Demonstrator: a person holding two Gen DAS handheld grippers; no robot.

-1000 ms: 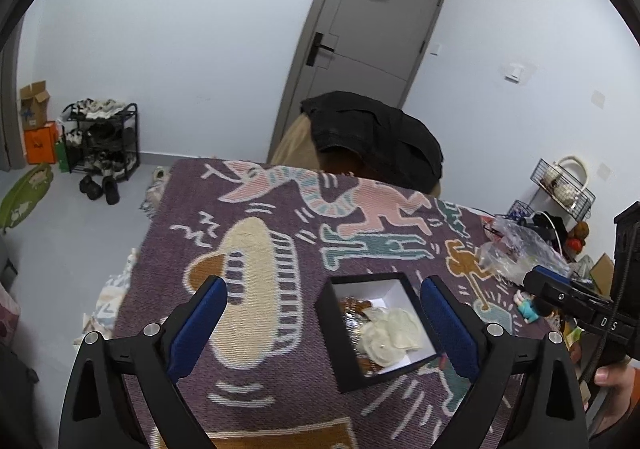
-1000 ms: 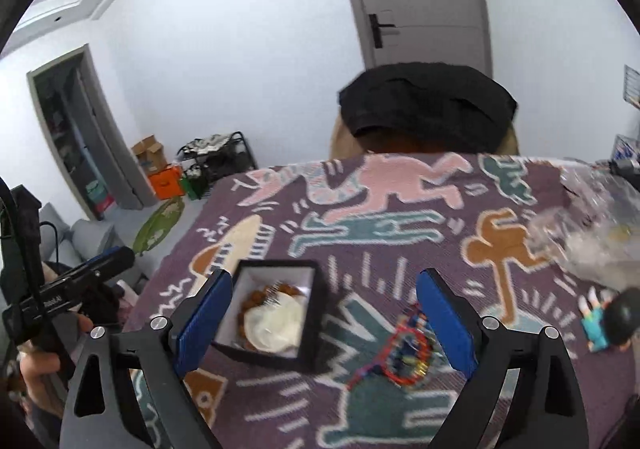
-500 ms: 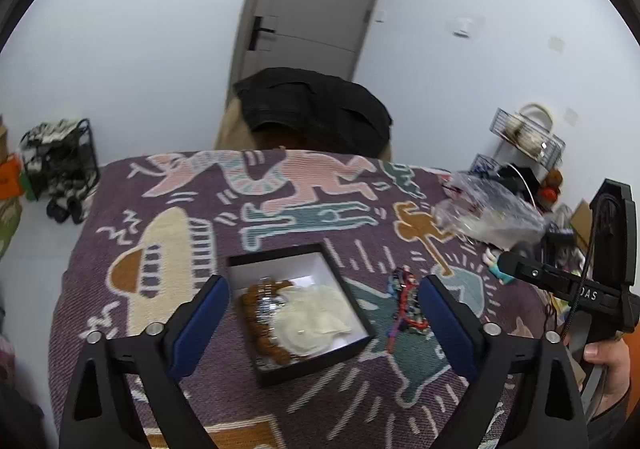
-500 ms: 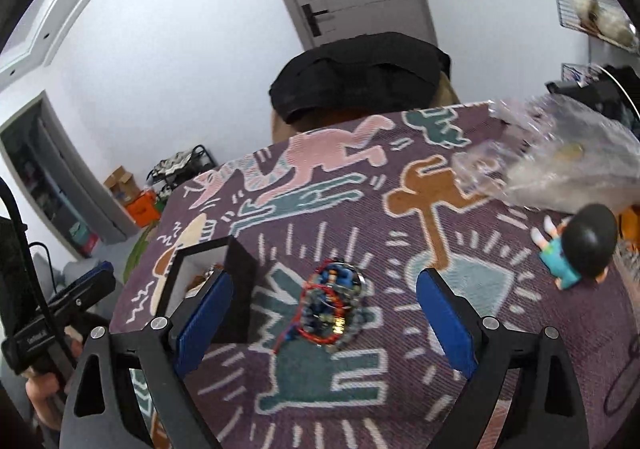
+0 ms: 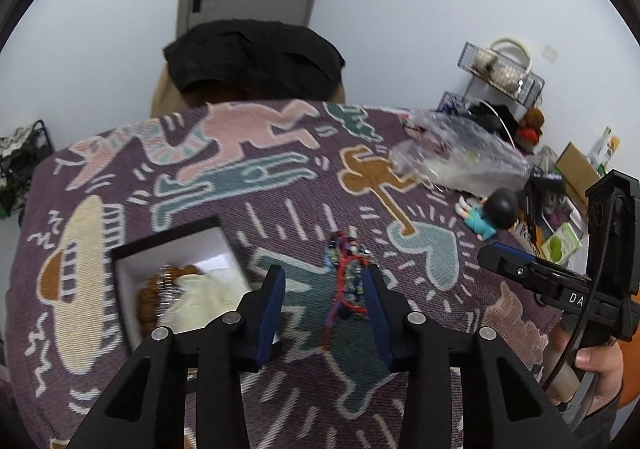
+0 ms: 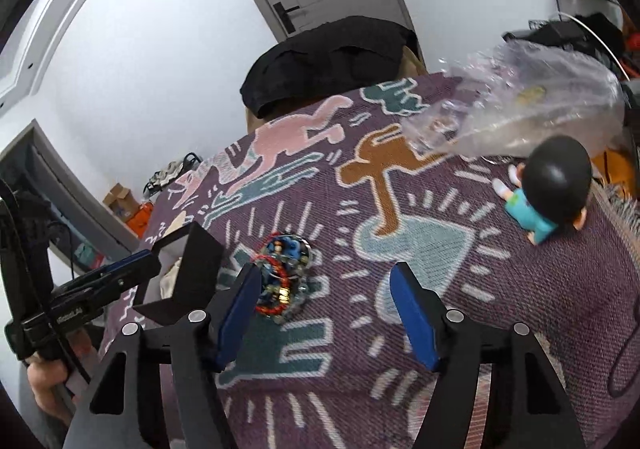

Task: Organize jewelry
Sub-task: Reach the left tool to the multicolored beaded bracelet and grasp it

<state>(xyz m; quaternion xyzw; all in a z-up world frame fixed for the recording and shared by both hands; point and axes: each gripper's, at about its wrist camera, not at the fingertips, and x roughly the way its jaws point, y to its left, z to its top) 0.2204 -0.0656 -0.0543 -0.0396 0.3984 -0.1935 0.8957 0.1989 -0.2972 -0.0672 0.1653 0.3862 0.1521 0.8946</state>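
A tangle of beaded bracelets (image 5: 345,272), red, blue and dark, lies on the patterned purple cloth (image 5: 280,209). My left gripper (image 5: 322,285) hovers over it with its jaws closing; the pile sits between the fingers, close to the right pad (image 5: 374,297), and neither pad shows a clear press on it. To the left stands a black box (image 5: 176,245) holding brown beads and a cream pouch. My right gripper (image 6: 326,301) is also closing with only cloth between its jaws; the bracelets (image 6: 286,273) lie just beyond its left finger (image 6: 240,305).
A small doll with a black head (image 6: 548,189) lies at the right by a crumpled clear plastic bag (image 6: 520,105). Black clothing (image 5: 256,57) hangs over a chair behind the table. A hand (image 5: 600,369) holds the right gripper's handle at the right edge.
Both grippers swung right across the cloth, from over the black box to the bracelet pile, and dropped closer to it. Both pairs of jaws have narrowed, the left more.
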